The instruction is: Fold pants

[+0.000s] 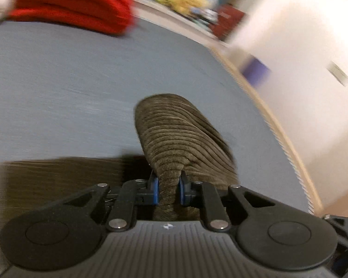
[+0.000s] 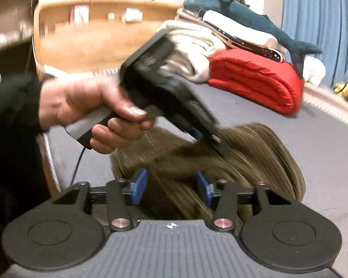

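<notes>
The pants [image 1: 181, 134] are brown corduroy and lie on a blue-grey bed sheet [image 1: 58, 88]. My left gripper [image 1: 169, 191] is shut on a bunched fold of the pants and lifts it off the sheet. In the right wrist view the left gripper [image 2: 211, 139] is held in a hand above the pants [image 2: 255, 153]. My right gripper [image 2: 171, 186] has its blue pads [image 2: 139, 185] apart, with corduroy lying between and below them. I cannot tell whether the pads touch the cloth.
A folded red blanket [image 1: 74, 2] [image 2: 257, 78] lies at the far end of the bed, with pale folded cloths [image 2: 192, 44] and a blue shark plush [image 2: 255, 20] beside it. The bed's edge [image 1: 278, 127] runs along the right. A wooden shelf [image 2: 92, 34] stands behind.
</notes>
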Tool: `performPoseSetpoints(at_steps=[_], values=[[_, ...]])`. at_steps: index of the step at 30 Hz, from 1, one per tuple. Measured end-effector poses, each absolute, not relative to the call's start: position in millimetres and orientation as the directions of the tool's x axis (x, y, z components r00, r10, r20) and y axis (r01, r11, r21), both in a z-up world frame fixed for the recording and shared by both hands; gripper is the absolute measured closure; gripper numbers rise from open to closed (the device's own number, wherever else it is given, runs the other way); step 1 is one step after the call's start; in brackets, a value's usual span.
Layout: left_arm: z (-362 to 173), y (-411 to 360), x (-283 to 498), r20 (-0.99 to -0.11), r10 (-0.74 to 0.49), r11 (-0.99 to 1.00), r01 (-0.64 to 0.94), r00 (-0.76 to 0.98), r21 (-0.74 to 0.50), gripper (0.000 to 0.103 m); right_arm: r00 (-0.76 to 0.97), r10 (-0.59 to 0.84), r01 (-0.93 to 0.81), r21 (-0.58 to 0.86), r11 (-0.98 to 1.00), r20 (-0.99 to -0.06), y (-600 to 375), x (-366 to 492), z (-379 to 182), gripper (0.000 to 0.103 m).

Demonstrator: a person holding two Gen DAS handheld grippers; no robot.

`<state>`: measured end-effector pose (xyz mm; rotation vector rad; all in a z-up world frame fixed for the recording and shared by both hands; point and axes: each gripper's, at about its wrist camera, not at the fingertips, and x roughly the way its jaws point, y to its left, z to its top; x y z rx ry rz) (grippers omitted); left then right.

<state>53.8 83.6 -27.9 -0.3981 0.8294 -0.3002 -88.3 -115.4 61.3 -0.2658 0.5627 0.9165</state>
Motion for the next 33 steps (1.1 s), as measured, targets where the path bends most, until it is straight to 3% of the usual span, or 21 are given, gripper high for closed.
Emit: performPoseSetpoints(at_steps=[4,9,12,14,15,21,23,28,33], values=[[-32.2,153.8,33.1,-0.71,-0.276,0.914,-0.051,0.648,-0.402,0.086,0.509,0.64,-0.75,0.07,0.658,-0.575,-119.6,-67.9,54.7,0.047],[-44.9,195.1,15.2,-0.757,-0.214,0.916,-0.142,0.618,-0.374,0.084,0.497,0.569,-0.652,0.152,0.743,-0.655,-109.9,-40.1,20.4,0.045],[-43.8,205.4,15.1,-0.782,-0.158,0.936,-0.162,0.604,-0.314,0.076,0.462,0.549,-0.571,0.239,0.785,-0.697,-101.4,-23.5,-2.9,0.04],[-35.1,201.2,16.8,-0.772,-0.094,0.956,-0.159,0.628,-0.245,0.059,0.456,0.532,-0.516,0.275,0.811,-0.713,-99.5,-10.8,-16.4,0.037],[-29.3,201.5,14.7,-0.759,-0.076,0.962,-0.152,0.646,-0.226,0.056,0.451,0.527,-0.49,0.294,0.821,-0.72,-98.4,-4.5,-22.4,0.037],[-19.7,167.7,2.1,-0.708,-0.302,0.95,0.139,0.638,-0.28,0.057,0.421,0.52,-0.353,0.394,0.849,-0.743,-101.1,28.7,-48.4,0.028],[-21.0,153.5,-0.9,-0.71,-0.358,0.934,0.228,0.607,-0.276,0.061,0.414,0.519,-0.336,0.405,0.851,-0.748,-99.9,31.7,-55.0,0.027],[-38.9,133.5,-17.0,-0.776,-0.384,0.907,0.361,0.5,-0.216,0.08,0.43,0.505,-0.321,0.396,0.86,-0.748,-97.1,38.1,-53.9,0.027],[-61.2,115.3,-37.6,-0.853,-0.318,0.86,0.505,0.415,-0.075,0.08,0.461,0.539,-0.339,0.422,0.841,-0.704,-104.4,53.0,-28.5,0.027]])
